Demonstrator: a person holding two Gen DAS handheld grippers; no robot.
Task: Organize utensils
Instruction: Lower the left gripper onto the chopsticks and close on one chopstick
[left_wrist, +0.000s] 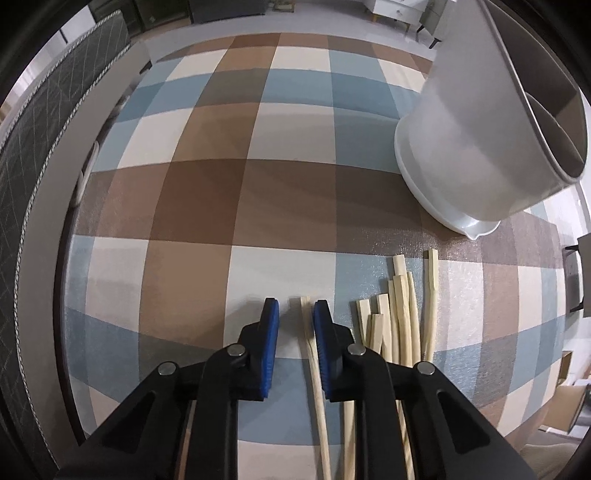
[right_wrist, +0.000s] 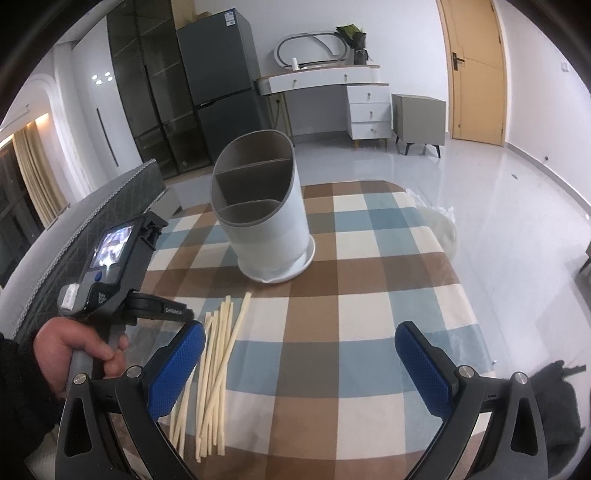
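Observation:
Several pale wooden chopsticks (left_wrist: 400, 317) lie in a loose bundle on the checked tablecloth (left_wrist: 258, 184); they also show in the right wrist view (right_wrist: 218, 350). My left gripper (left_wrist: 295, 314) is low over the cloth, its jaws part open around one chopstick (left_wrist: 312, 354) that lies apart to the left of the bundle, not clamped. A white utensil holder (left_wrist: 476, 147) with grey divided compartments stands on a white saucer, far right; it also shows in the right wrist view (right_wrist: 262, 214). My right gripper (right_wrist: 299, 350) is wide open and empty, above the table right of the chopsticks.
The left gripper's body and the hand holding it (right_wrist: 110, 295) are at the left of the right wrist view. A dark quilted sofa edge (left_wrist: 55, 129) runs along the table's left side. A white plastic bin (right_wrist: 443, 229) stands beyond the table's far right corner.

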